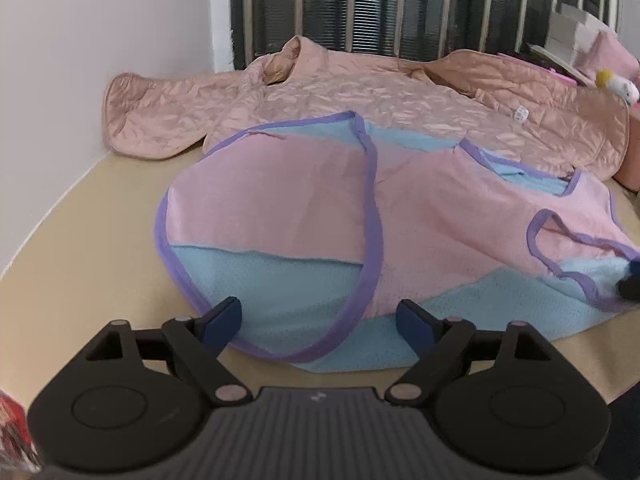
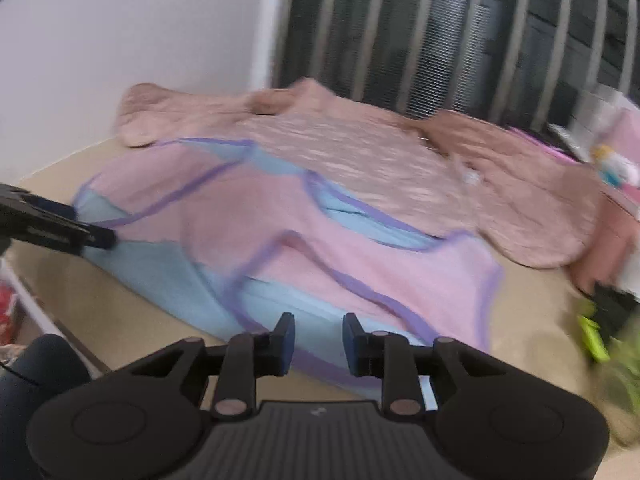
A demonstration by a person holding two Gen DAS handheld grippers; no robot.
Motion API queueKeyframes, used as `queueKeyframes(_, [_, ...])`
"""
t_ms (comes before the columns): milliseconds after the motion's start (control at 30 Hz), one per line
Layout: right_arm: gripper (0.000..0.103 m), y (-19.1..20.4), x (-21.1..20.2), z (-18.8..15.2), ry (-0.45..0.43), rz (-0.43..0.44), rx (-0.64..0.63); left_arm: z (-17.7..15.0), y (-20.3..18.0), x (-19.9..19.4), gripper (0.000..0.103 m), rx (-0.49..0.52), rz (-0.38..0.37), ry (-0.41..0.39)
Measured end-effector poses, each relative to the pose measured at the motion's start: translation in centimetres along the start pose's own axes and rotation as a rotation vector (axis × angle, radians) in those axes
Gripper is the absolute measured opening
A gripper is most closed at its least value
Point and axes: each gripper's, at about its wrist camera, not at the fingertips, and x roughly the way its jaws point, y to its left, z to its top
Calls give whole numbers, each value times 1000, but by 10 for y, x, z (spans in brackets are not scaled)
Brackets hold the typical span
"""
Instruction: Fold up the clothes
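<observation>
A sleeveless pink and light-blue garment (image 1: 300, 200) (image 2: 320, 240) with purple trim lies spread on the beige table (image 1: 100, 240) (image 2: 120, 320). My left gripper (image 1: 320, 316) stands wide open over its near hem. A purple-edged strap runs between the fingers, and the pads press on nothing. My right gripper (image 2: 319, 336) hovers over the garment's near blue hem. Its jaws stand a little apart with nothing clamped between them. The right gripper's tip (image 1: 632, 280) shows at the garment's right side in the left wrist view. The left gripper (image 2: 96, 236) shows at its left corner in the right wrist view.
A quilted dusty-pink jacket (image 1: 360, 96) (image 2: 360, 148) lies spread behind the garment, against the barred window (image 1: 400, 8). A white wall (image 1: 100, 40) bounds the left. At the far right are stacked books (image 1: 572, 32), a small toy (image 1: 618, 86) (image 2: 612, 164) and something green (image 2: 596, 336).
</observation>
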Motion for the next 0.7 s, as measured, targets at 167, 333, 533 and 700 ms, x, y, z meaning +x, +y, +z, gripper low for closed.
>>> queueKeyframes(167, [27, 18, 13, -1, 32, 16, -29, -4, 4, -8, 88, 5, -1, 18])
queueKeyframes(333, [29, -1, 2, -5, 89, 44, 9, -10, 2, -20, 93, -16, -11, 58])
queueKeyframes(533, [33, -21, -7, 2, 113, 53, 81, 11, 53, -28, 93, -323, -145, 31])
queueKeyframes(700, [33, -21, 11, 31, 31, 79, 149, 38, 83, 2, 92, -326, 12, 10])
